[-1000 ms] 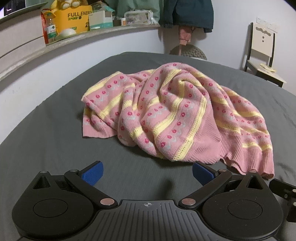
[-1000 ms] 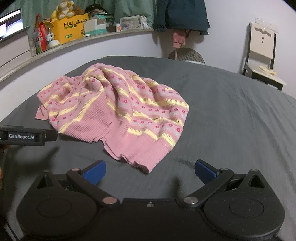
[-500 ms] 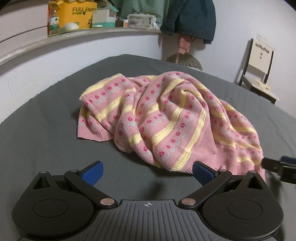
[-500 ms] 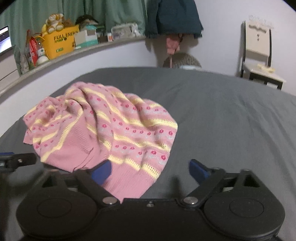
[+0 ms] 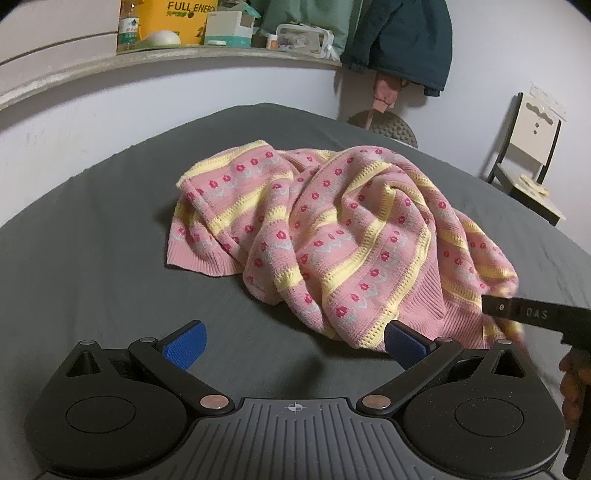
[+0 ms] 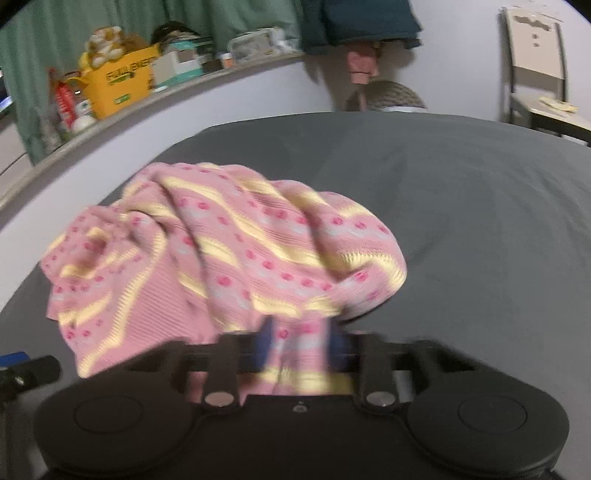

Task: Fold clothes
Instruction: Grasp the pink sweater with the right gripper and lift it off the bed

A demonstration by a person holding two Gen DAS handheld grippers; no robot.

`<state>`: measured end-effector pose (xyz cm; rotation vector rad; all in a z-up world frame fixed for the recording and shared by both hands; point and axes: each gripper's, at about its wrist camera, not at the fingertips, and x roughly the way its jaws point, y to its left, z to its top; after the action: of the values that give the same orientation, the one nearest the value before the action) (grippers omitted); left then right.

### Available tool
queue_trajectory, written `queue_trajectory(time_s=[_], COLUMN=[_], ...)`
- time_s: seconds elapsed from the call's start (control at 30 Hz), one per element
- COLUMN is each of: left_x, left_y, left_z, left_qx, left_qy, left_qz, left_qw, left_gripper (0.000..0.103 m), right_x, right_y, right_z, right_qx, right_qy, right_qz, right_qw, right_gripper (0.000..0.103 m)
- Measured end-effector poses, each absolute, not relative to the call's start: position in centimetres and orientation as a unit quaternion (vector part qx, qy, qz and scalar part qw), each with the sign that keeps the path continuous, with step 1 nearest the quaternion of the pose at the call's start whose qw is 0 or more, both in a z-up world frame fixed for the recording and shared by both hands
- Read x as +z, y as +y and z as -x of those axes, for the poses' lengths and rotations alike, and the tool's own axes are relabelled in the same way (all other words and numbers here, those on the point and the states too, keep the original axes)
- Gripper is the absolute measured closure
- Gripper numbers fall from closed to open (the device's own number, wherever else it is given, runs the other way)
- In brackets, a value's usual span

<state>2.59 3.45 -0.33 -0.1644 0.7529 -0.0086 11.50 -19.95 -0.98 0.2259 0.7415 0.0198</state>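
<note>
- A pink knitted sweater (image 5: 332,236) with yellow stripes and small red flowers lies crumpled in a heap on a dark grey bed sheet (image 5: 92,236).
- The heap sits about mid-way across the bed, nearer the far edge by the pale wall than the near edge where the two tools are.
- One ribbed hem lies flat on the sheet at the heap's left; the rest bunches up into folds toward the right.
- The left gripper (image 5: 295,343) hovers over bare sheet just short of the sweater, its blue pads wide apart with nothing between them.
- Its right pad (image 5: 406,347) is just beside the near fold of the sweater; whether it touches cannot be told.
- The right gripper (image 6: 301,343) has just been closing, and its blue pads now pinch the near hem of the sweater, with pink and yellow knit bunched between them.
- The right wrist view is blurred, so the exact fold it grips is unclear.
- From the left wrist view, the right tool reaches in from the right edge at the sweater's lower right corner.
- A shelf (image 5: 166,59) along the wall carries a yellow box (image 5: 177,18), a bottle and other clutter.
- A dark jacket (image 5: 402,40) hangs beside it, and a chair (image 5: 532,147) stands past the bed's far right corner.
</note>
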Motion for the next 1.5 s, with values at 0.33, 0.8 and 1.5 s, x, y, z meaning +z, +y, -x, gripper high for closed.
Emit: queue_trajectory(time_s=[0.33, 0.8, 1.5], left_x=[-0.1, 0.5, -0.1], left_y=[4.0, 5.9, 5.1], left_z=[-2.6, -2.8, -4.0], left_qx=[-0.006, -0.021, -0.022], left_qy=[0.362, 0.325, 0.340], left_qz=[0.099, 0.175, 0.155], left_qw=[0.927, 0.929, 0.927], left_gripper=[0.000, 0.000, 0.000], right_x=[7.5, 12.5, 4.7], right_y=[-23.8, -32.4, -28.4], right_z=[-5.5, 10.7, -8.7], right_qx=[0.029, -0.094, 0.028], right_qy=[0.216, 0.122, 0.327], right_qz=[-0.153, -0.213, -0.088], right_qw=[0.964, 0.965, 0.941], right_gripper=[0.095, 0.095, 0.033])
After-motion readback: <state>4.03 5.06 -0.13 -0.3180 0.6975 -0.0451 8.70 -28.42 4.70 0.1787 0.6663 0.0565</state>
